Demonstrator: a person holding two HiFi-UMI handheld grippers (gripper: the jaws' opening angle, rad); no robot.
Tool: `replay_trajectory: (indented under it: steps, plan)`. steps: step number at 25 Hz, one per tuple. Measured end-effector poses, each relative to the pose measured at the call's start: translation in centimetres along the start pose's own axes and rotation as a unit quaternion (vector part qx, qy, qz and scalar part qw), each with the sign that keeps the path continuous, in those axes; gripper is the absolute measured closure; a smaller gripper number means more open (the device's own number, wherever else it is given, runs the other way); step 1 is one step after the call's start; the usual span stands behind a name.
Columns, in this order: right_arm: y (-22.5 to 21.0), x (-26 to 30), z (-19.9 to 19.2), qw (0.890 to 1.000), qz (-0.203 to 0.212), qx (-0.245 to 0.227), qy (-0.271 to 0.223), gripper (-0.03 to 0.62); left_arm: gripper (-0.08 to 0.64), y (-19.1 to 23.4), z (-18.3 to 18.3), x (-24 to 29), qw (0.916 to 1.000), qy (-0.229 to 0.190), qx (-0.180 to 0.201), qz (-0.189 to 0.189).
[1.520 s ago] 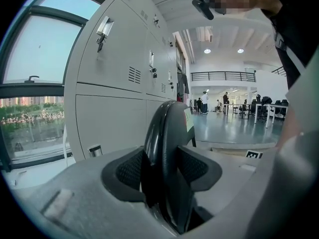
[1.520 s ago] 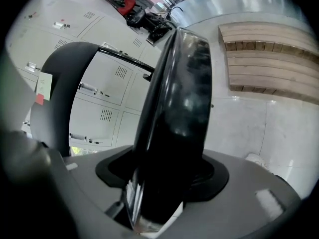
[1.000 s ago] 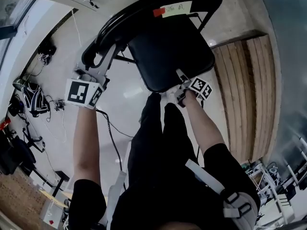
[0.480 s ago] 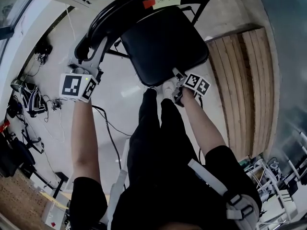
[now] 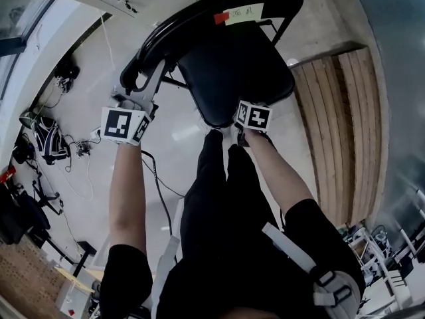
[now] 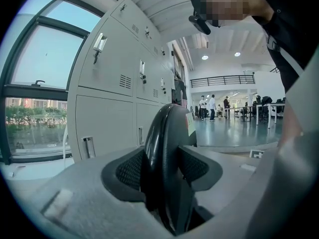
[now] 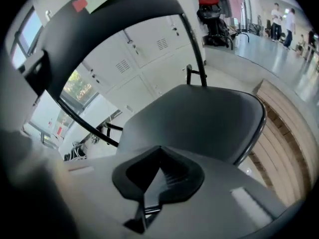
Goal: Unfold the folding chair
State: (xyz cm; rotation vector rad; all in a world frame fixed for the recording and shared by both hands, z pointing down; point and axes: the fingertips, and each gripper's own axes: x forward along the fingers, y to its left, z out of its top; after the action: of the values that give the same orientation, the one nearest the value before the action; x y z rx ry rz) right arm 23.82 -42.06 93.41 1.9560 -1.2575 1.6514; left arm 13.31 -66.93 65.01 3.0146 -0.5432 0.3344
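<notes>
The black folding chair stands in front of me with its seat lying flat and its curved backrest at the far side, a pale label with a red tag stuck on it. My left gripper is shut on the backrest's left end; in the left gripper view the rim sits squeezed between both pads of that gripper. My right gripper hovers at the seat's near edge and points steeply down. Its jaws are shut with nothing between them, above the seat.
A slatted wooden platform runs along the right of the chair. Grey lockers stand behind it. Bags and cables lie on the floor at the left, and a cable trails beside my legs.
The right gripper has come off the seat's near edge, rolled over, lifted a little, and its jaws have shut empty. The left gripper keeps its hold on the backrest.
</notes>
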Motion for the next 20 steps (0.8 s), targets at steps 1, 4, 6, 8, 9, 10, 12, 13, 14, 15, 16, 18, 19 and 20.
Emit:
replay_trajectory:
  steps: [1, 4, 6, 8, 9, 10, 12, 13, 14, 15, 16, 18, 19, 20]
  plan:
    - [0.4, 0.7, -0.4, 1.000, -0.008, -0.013, 0.012, 0.586, 0.356, 0.1, 0.0, 0.0, 1.0000, -0.005, -0.001, 0.000]
    - [0.9, 2.2, -0.9, 0.997, -0.026, -0.062, 0.022, 0.586, 0.356, 0.7, 0.0, 0.2, 0.9999, -0.015, -0.005, 0.001]
    - [1.3, 3.0, -1.0, 0.995, -0.031, -0.096, 0.018, 0.586, 0.354, 1.4, -0.1, 0.6, 0.9998, -0.017, -0.008, 0.000]
    - [1.4, 3.6, -1.1, 0.993, -0.035, -0.113, 0.015, 0.586, 0.354, 2.2, -0.2, 1.1, 0.9998, -0.019, -0.009, -0.001]
    - [1.4, 3.9, -1.0, 0.993, -0.037, -0.113, 0.015, 0.586, 0.354, 2.7, -0.3, 1.3, 0.9997, -0.020, -0.011, -0.002]
    - [1.4, 4.2, -1.0, 0.993, -0.039, -0.111, 0.017, 0.586, 0.354, 3.1, -0.4, 1.6, 0.9997, -0.020, -0.012, -0.003]
    - [1.3, 4.7, -0.8, 0.993, -0.042, -0.109, 0.022, 0.586, 0.354, 4.0, -0.5, 2.3, 0.9996, -0.021, -0.016, -0.003]
    - [1.3, 4.9, -0.8, 0.993, -0.043, -0.110, 0.025, 0.586, 0.353, 4.4, -0.6, 2.6, 0.9996, -0.022, -0.018, -0.003]
    - [1.3, 5.2, -0.8, 0.992, -0.043, -0.114, 0.028, 0.586, 0.353, 4.8, -0.7, 2.9, 0.9995, -0.024, -0.019, -0.002]
    - [1.3, 5.5, -0.9, 0.992, -0.042, -0.118, 0.030, 0.587, 0.352, 5.3, -0.8, 3.2, 0.9995, -0.025, -0.021, -0.002]
    - [1.4, 5.8, -1.0, 0.991, -0.039, -0.123, 0.032, 0.586, 0.351, 5.7, -0.9, 3.5, 0.9994, -0.026, -0.023, -0.002]
    - [1.8, 6.4, -1.1, 0.990, -0.032, -0.132, 0.036, 0.586, 0.351, 6.7, -1.2, 4.1, 0.9993, -0.027, -0.028, -0.004]
    - [1.9, 6.7, -1.1, 0.990, -0.031, -0.134, 0.038, 0.586, 0.351, 7.3, -1.4, 4.5, 0.9992, -0.026, -0.031, -0.007]
    - [1.9, 7.1, -1.0, 0.989, -0.033, -0.137, 0.042, 0.586, 0.351, 8.0, -1.6, 4.9, 0.9991, -0.025, -0.034, -0.009]
